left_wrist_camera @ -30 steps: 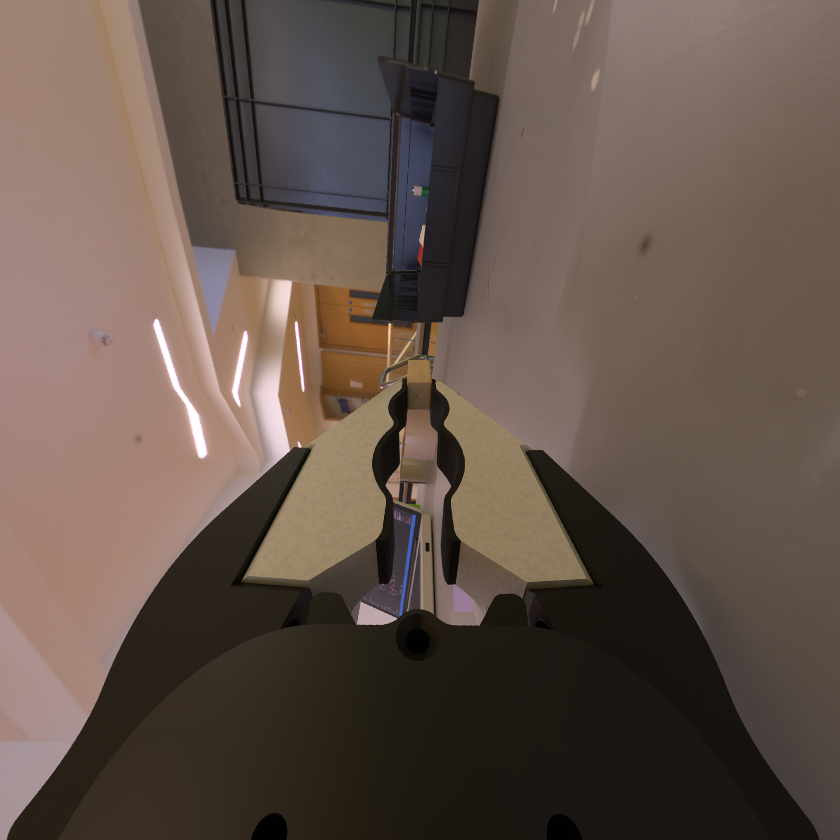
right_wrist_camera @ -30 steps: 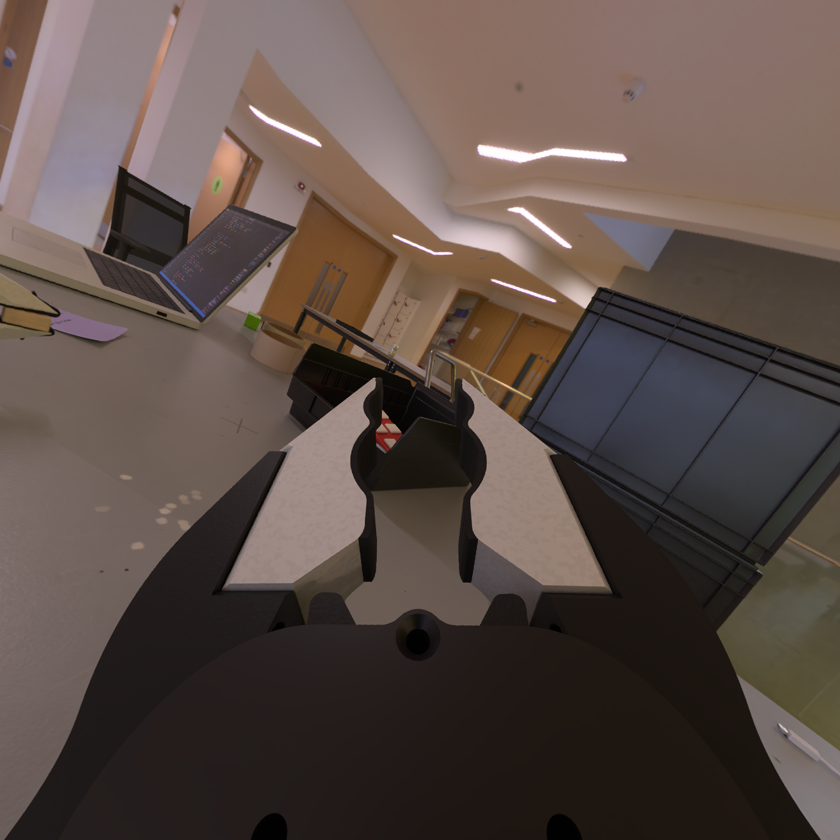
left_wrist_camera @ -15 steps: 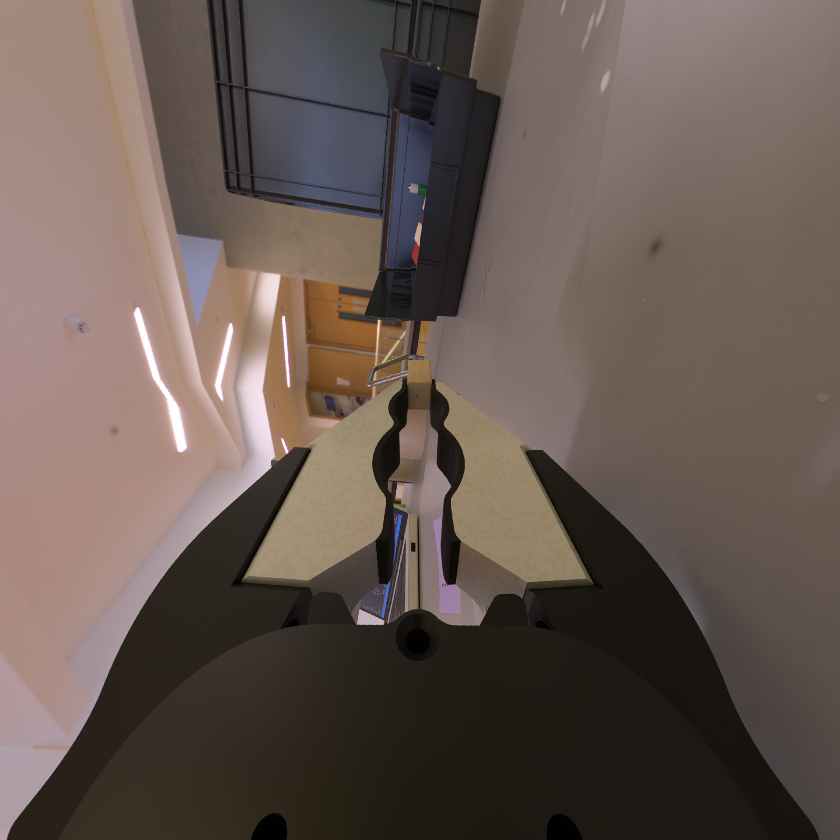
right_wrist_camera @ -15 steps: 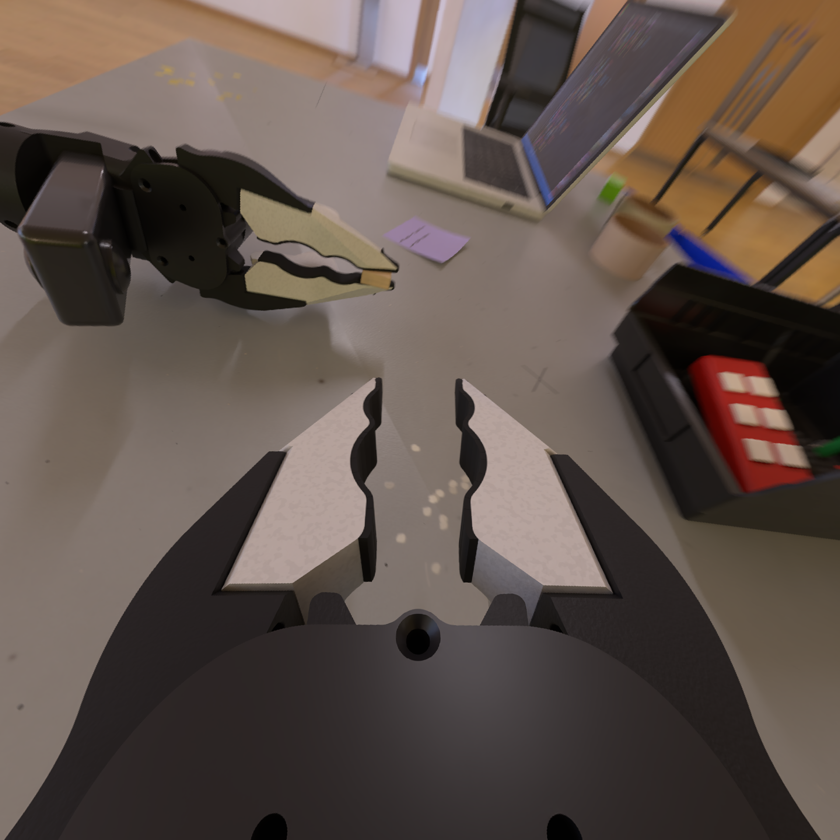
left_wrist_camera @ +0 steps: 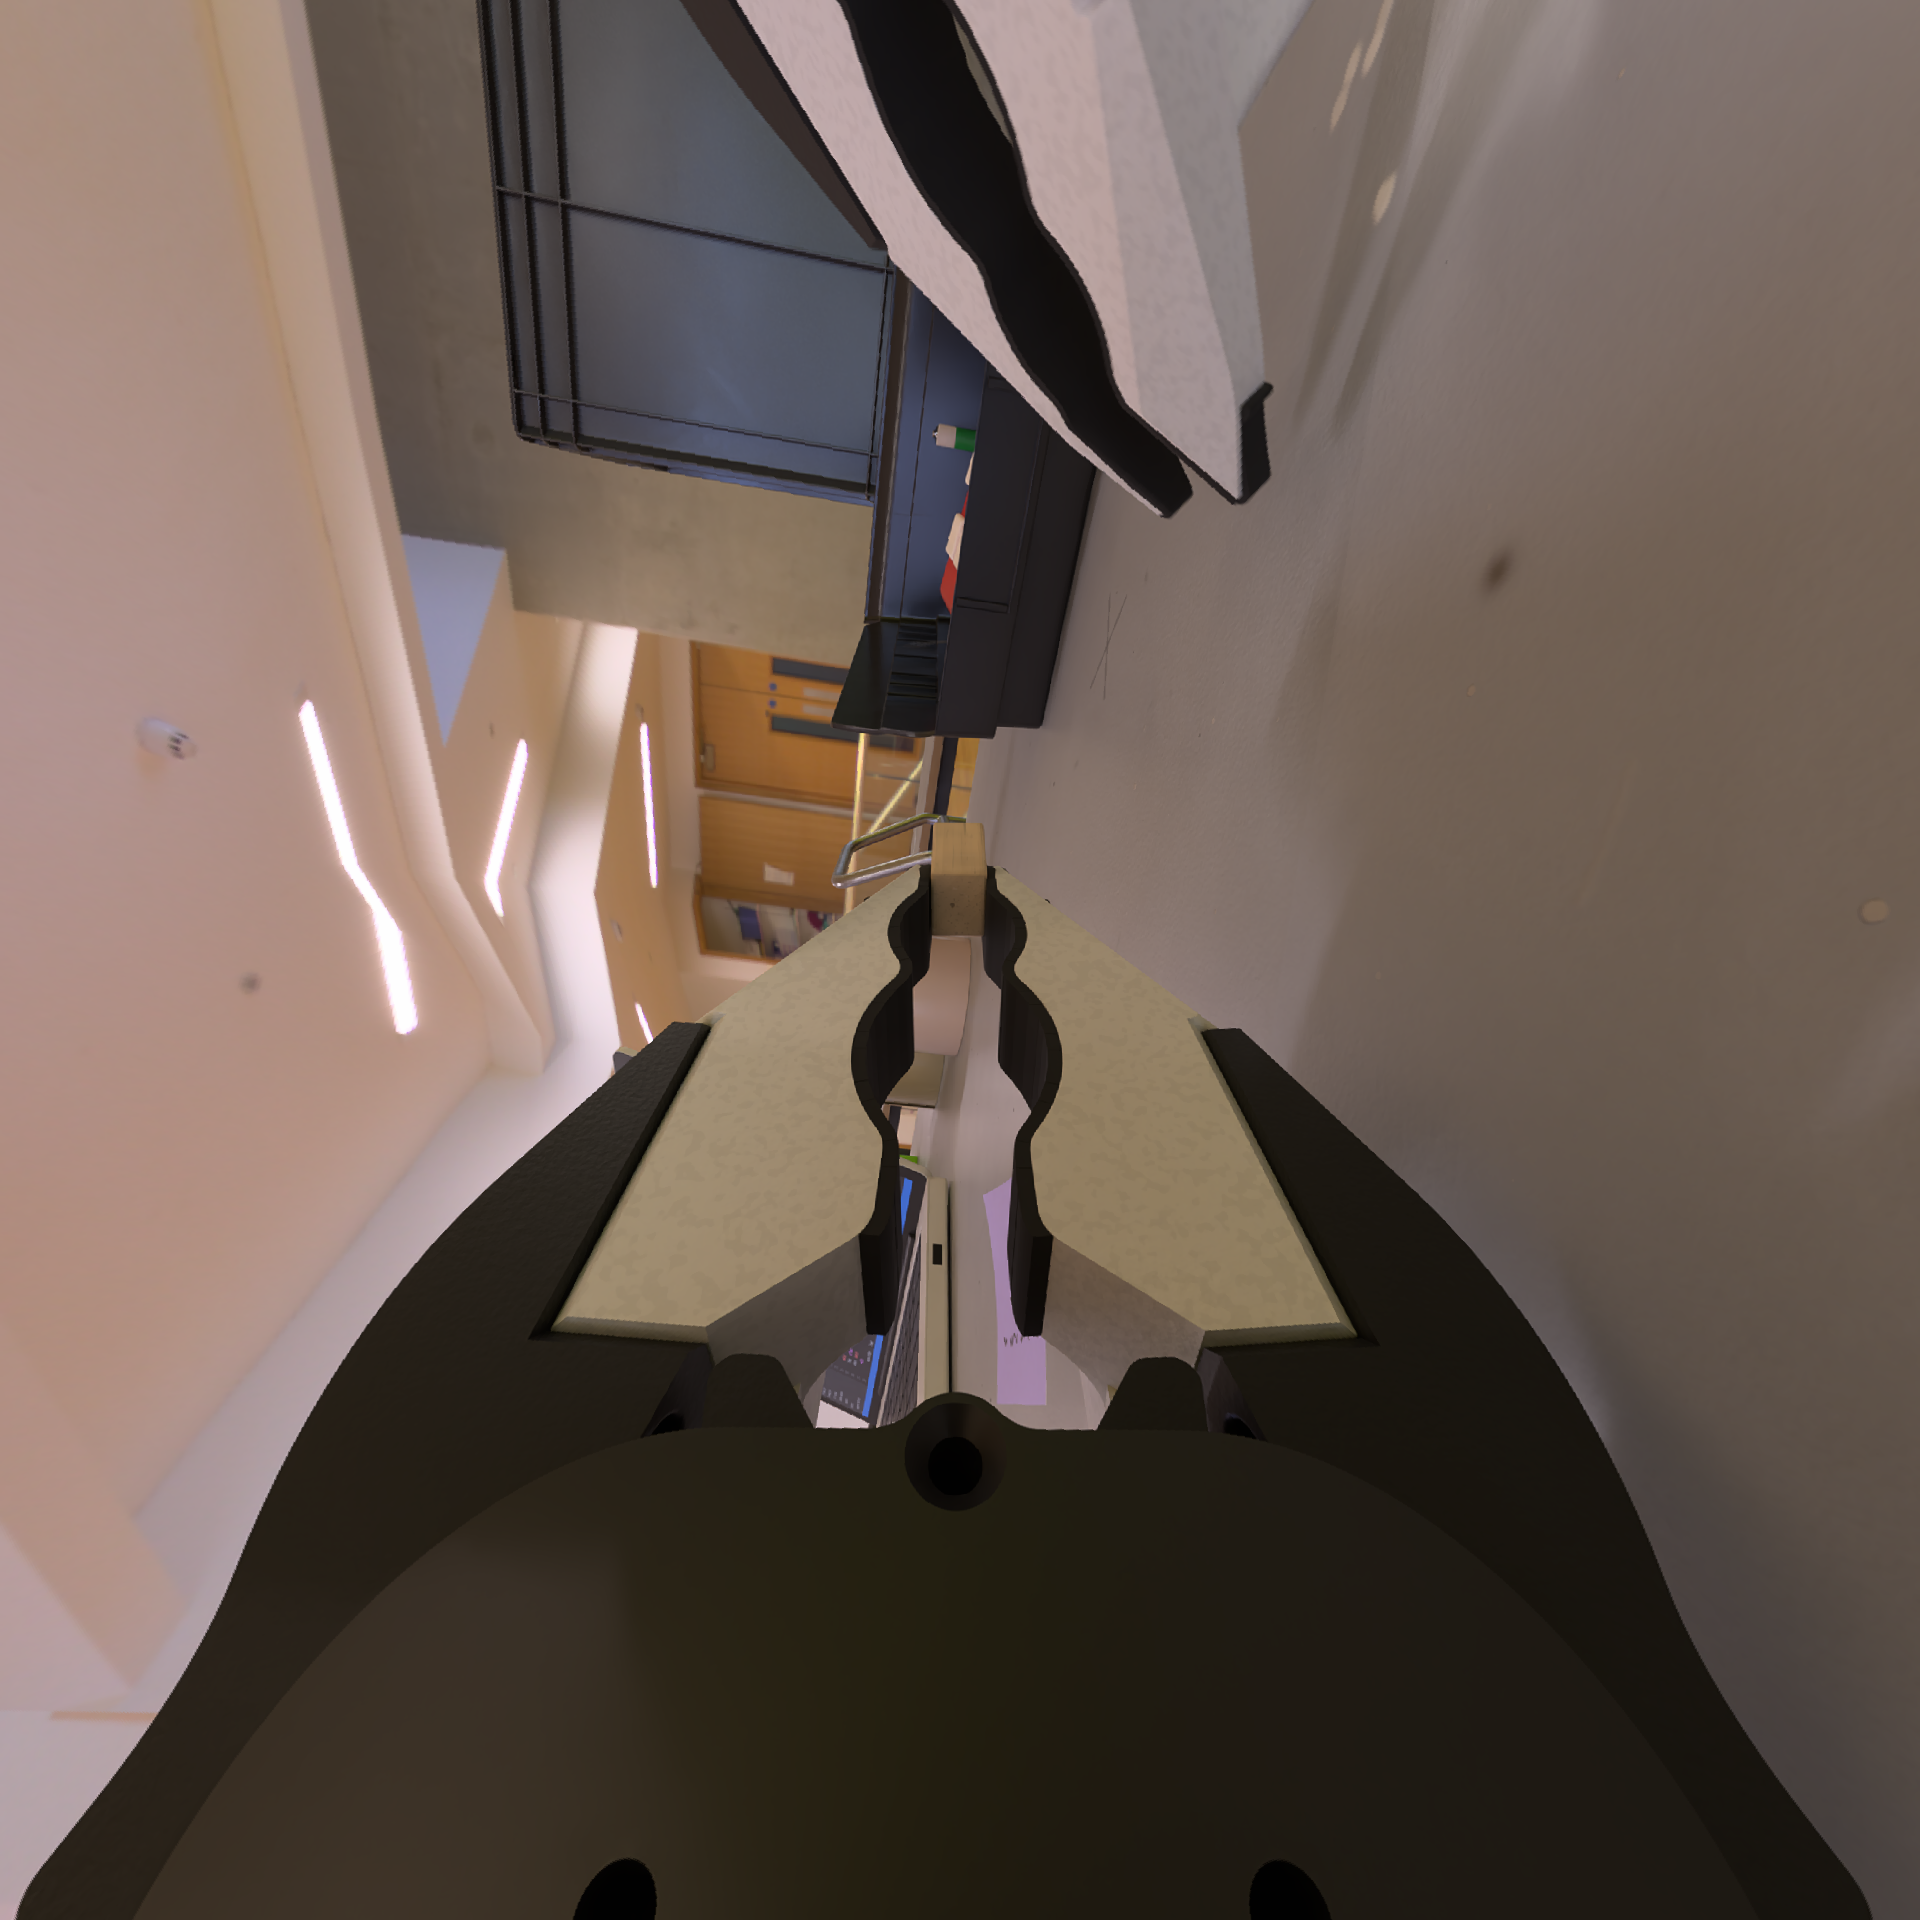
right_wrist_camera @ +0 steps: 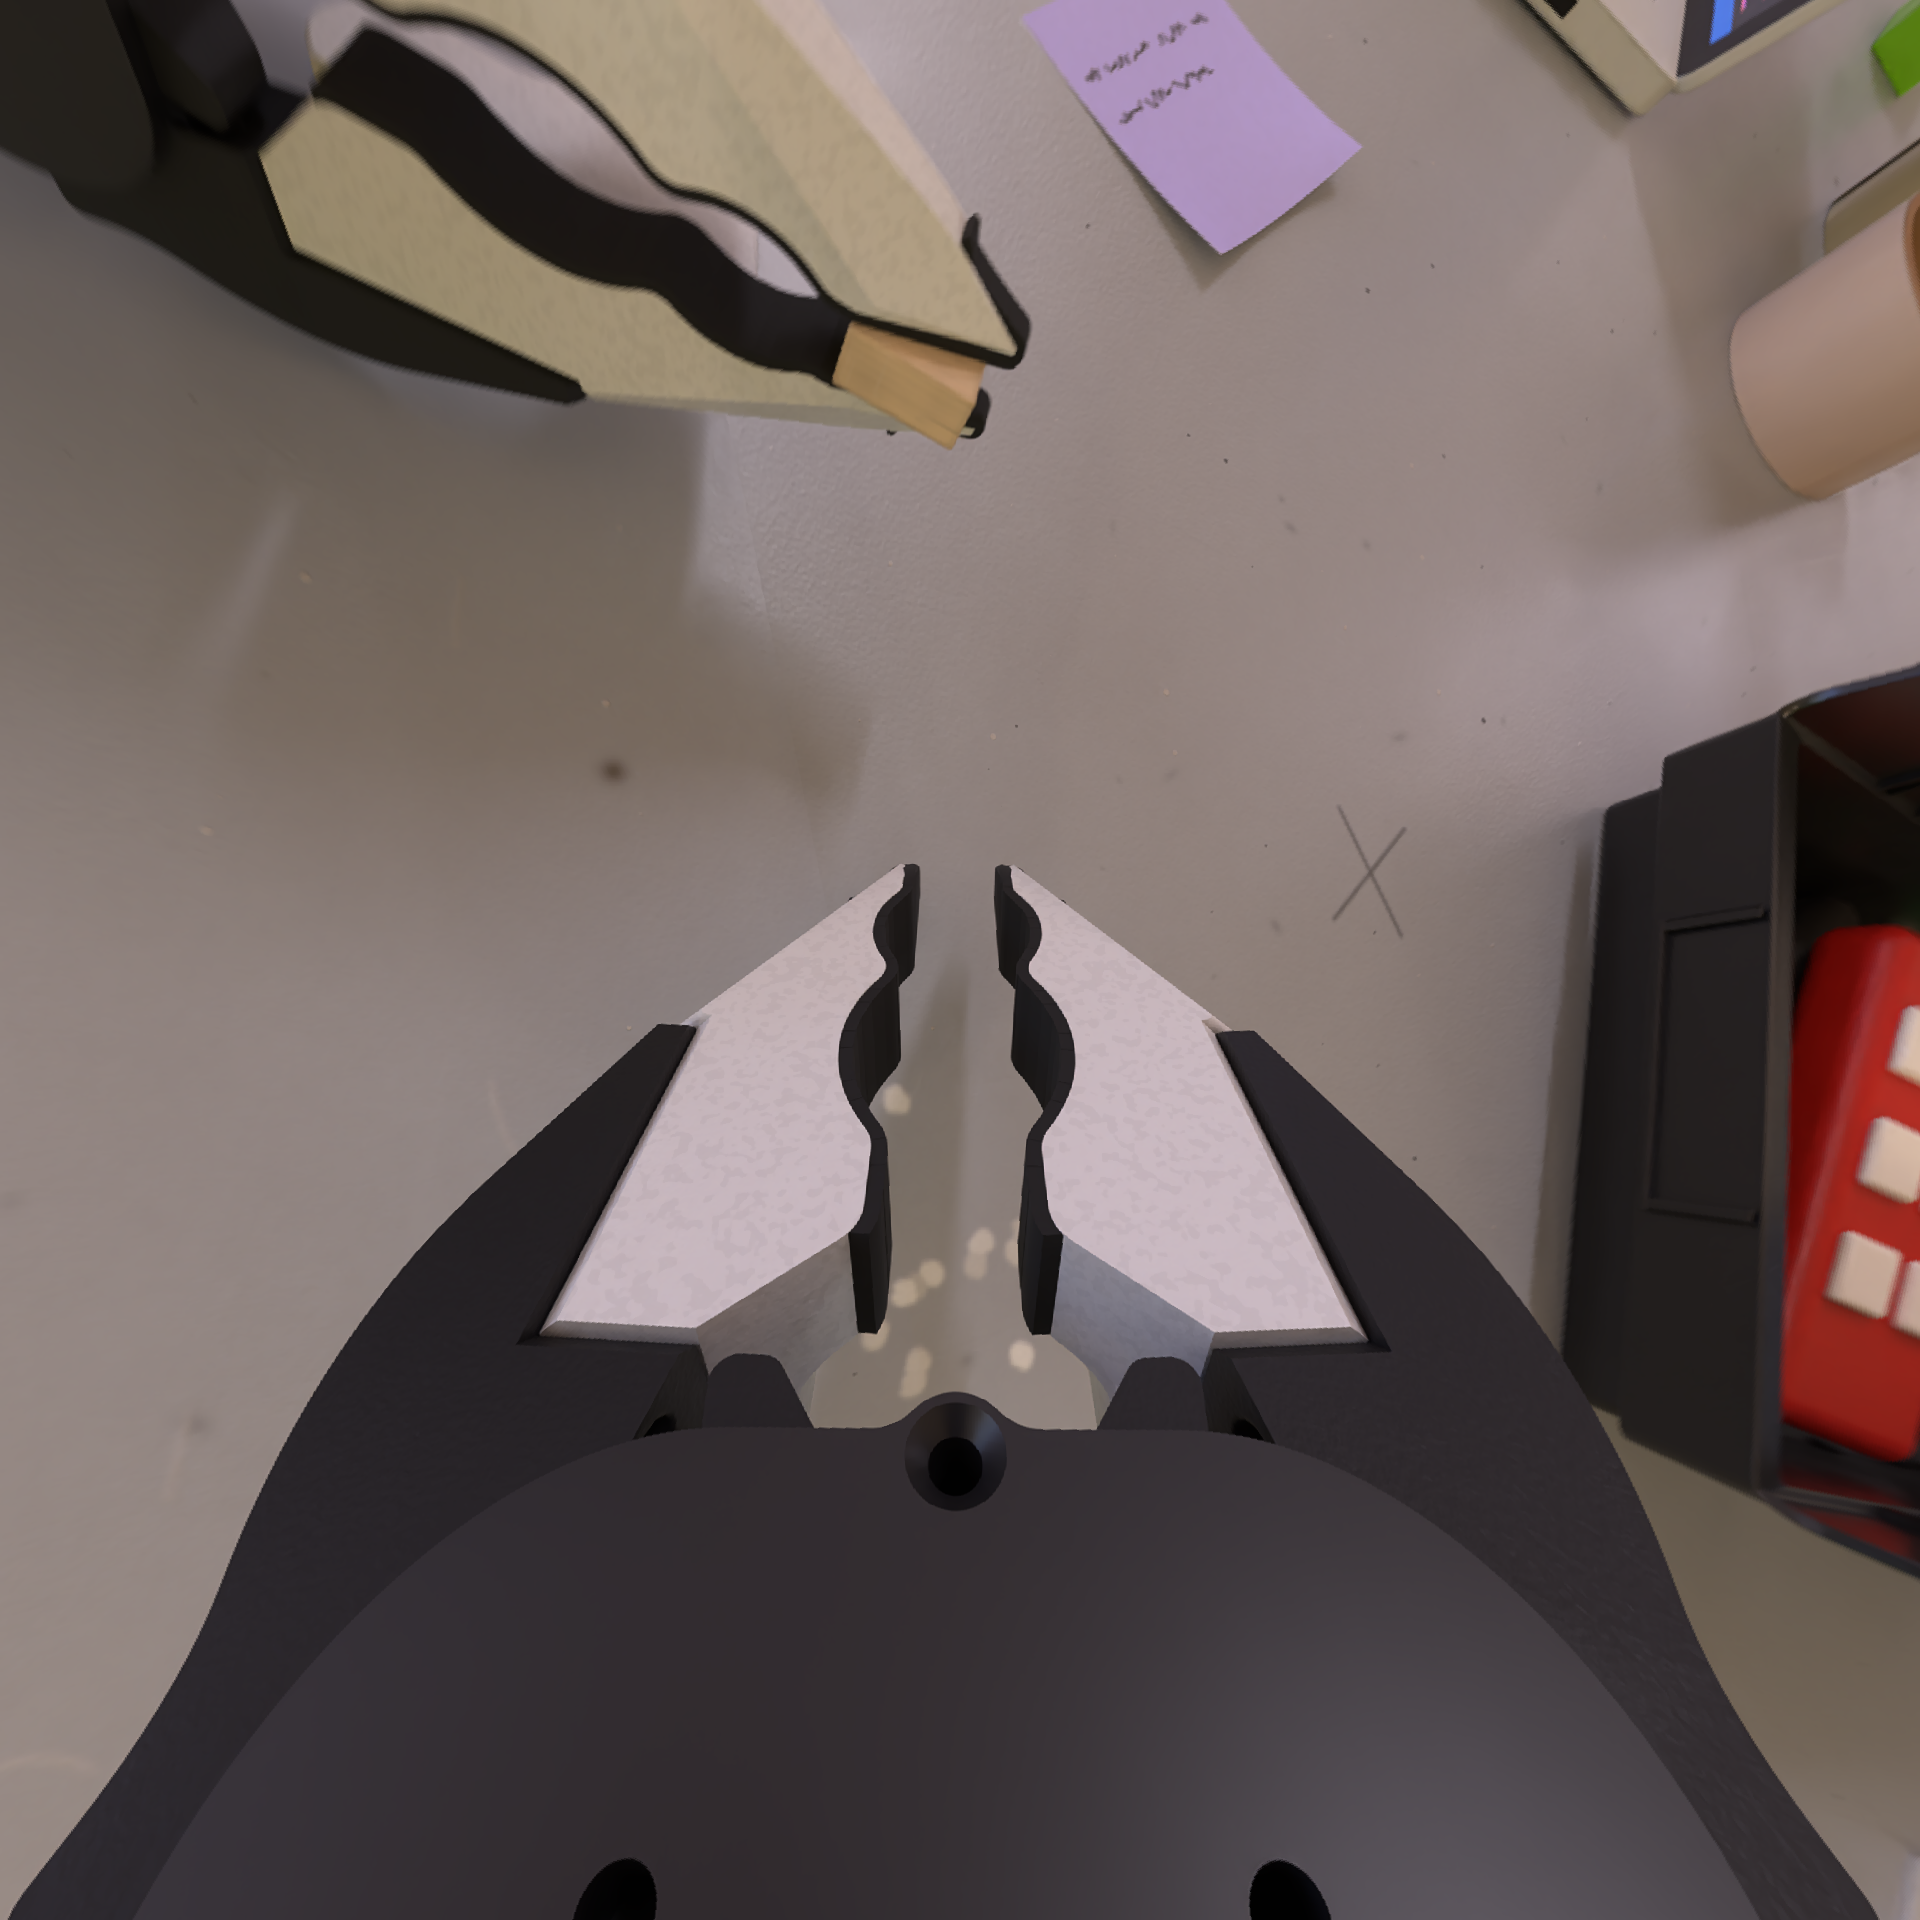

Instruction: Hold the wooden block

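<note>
The wooden block (left_wrist_camera: 956, 885) is a small light-brown piece pinched at the very tips of my left gripper (left_wrist_camera: 957, 871), which is shut on it and turned on its side above the grey table (left_wrist_camera: 1558, 935). In the right wrist view the same block (right_wrist_camera: 906, 378) sticks out between the left gripper's (right_wrist_camera: 992, 379) beige fingers at the upper left. My right gripper (right_wrist_camera: 956, 873) points down at the table below and to the right of the block, its jaws a narrow gap apart and empty. It also shows at the top of the left wrist view (left_wrist_camera: 1210, 473).
A purple sticky note (right_wrist_camera: 1195, 114), a paper cup (right_wrist_camera: 1829, 353) and a laptop corner (right_wrist_camera: 1662, 42) lie beyond the block. A black tray (right_wrist_camera: 1683, 1091) holding a red keypad-like item (right_wrist_camera: 1849, 1195) stands at the right. A pencilled X (right_wrist_camera: 1369, 873) marks the table.
My right gripper has tipped from looking across the room to looking down at the table, moved close to the left gripper, and its jaws have narrowed. The left gripper keeps hold of the block.
</note>
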